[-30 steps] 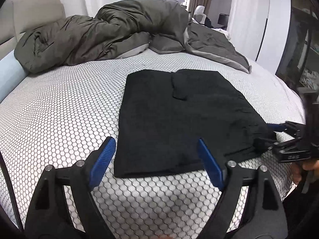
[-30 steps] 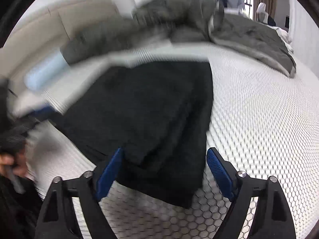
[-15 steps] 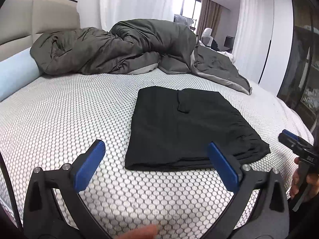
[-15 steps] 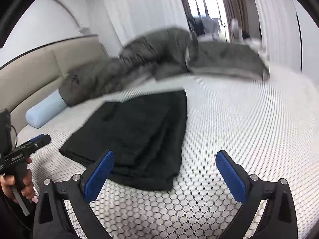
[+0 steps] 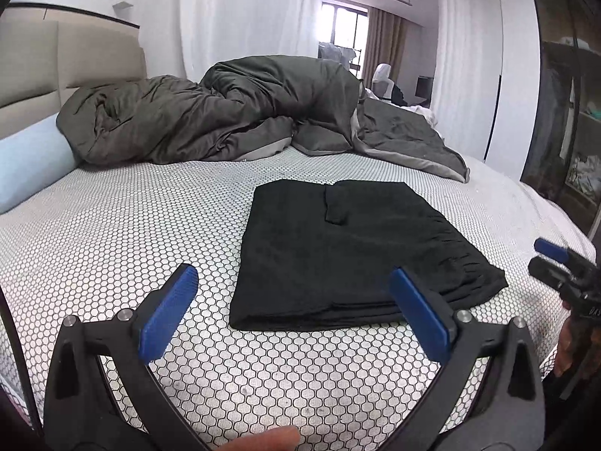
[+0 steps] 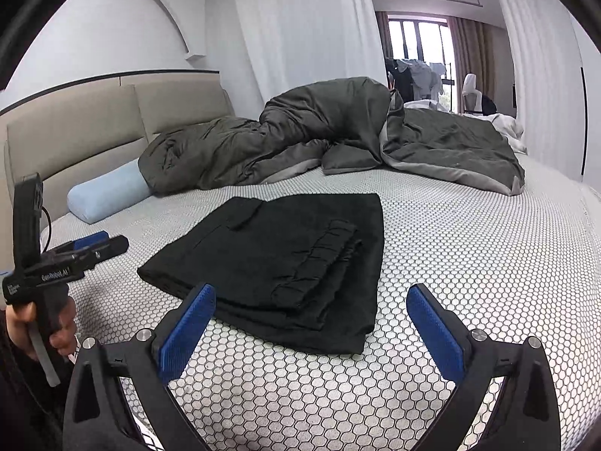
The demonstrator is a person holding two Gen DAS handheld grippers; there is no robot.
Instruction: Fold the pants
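Black pants lie folded into a flat rectangular stack on the bed's honeycomb-print mattress cover, toward the near edge, nothing touching them. In the right wrist view the gathered waistband sits on top of the stack, layered edges facing the camera; a small flap shows on the far part of the top layer.

Left gripper: blue-padded fingers spread wide, holding nothing, hovering above the mattress just short of the pants' near edge. A fingertip of the person shows at the bottom of that view.

Right gripper: jaws also wide apart, empty, raised over the mattress near the pants' corner, not touching the fabric. It also shows at the right border of the left wrist view, off to the side of the stack.

In the right wrist view the left gripper is seen from the side, held in the left hand, apart from the pants.

Behind the pants: rumpled dark grey duvet, light blue bolster pillow against the beige headboard, white curtains.
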